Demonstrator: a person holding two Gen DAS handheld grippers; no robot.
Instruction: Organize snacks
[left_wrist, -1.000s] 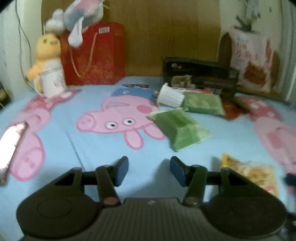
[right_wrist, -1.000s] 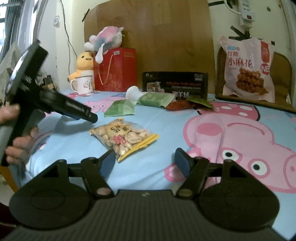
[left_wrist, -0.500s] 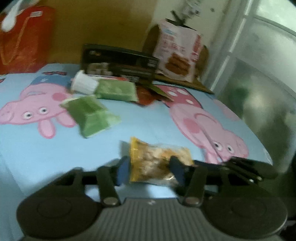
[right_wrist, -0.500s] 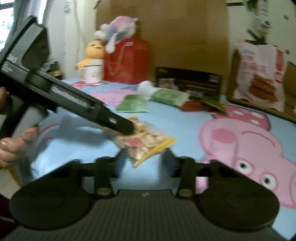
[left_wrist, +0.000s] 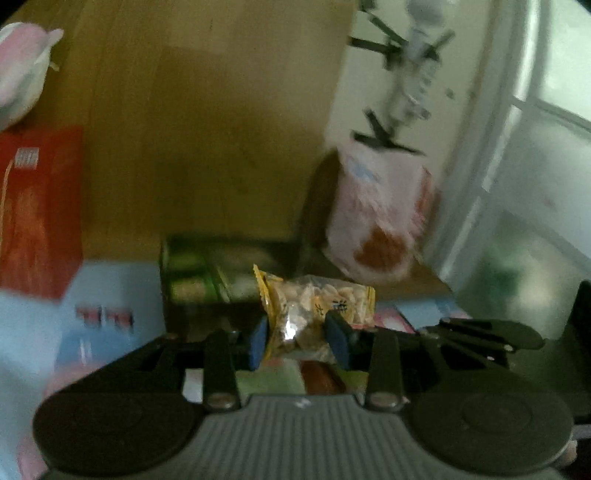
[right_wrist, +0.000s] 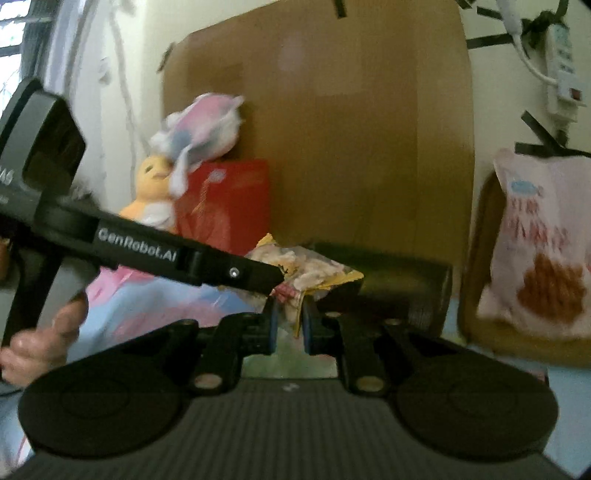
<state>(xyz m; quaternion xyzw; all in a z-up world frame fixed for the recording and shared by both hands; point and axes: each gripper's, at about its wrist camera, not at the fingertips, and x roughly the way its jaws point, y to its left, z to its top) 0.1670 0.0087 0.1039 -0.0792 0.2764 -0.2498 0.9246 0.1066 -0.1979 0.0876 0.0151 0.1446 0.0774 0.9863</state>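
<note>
We see a tall brown board (right_wrist: 325, 122) leaning against the pale wall behind the table, and below it a blue cloth with pink cartoon pigs (left_wrist: 107, 295) covering the tabletop. To the right a big white snack bag with a brown picture (right_wrist: 543, 258) stands upright against the wall, under a power strip (right_wrist: 561, 70) taped up with black strips. A red gift bag (right_wrist: 225, 203) stands at the back left, with a yellow chick plush (right_wrist: 151, 192) beside it and a pink and white plush (right_wrist: 203, 125) on top of it. A dark box (right_wrist: 399, 280) lies in front of the board; in the left wrist view green packets (left_wrist: 192, 273) show blurred near it. A hand (right_wrist: 40, 339) grips the handle of the left tool at the left edge of the right wrist view. The small clear bag of nuts with yellow ends (left_wrist: 317, 306) is up off the cloth, held between both tools in front of the dark box. The left gripper (left_wrist: 297, 341) has just been closing, and its blue pads press the bag's two sides with a fair gap kept between them by its bulk. The right gripper (right_wrist: 288, 328) has just been closing too, and its jaws stand almost together, pinching the bag's thin lower edge.
</note>
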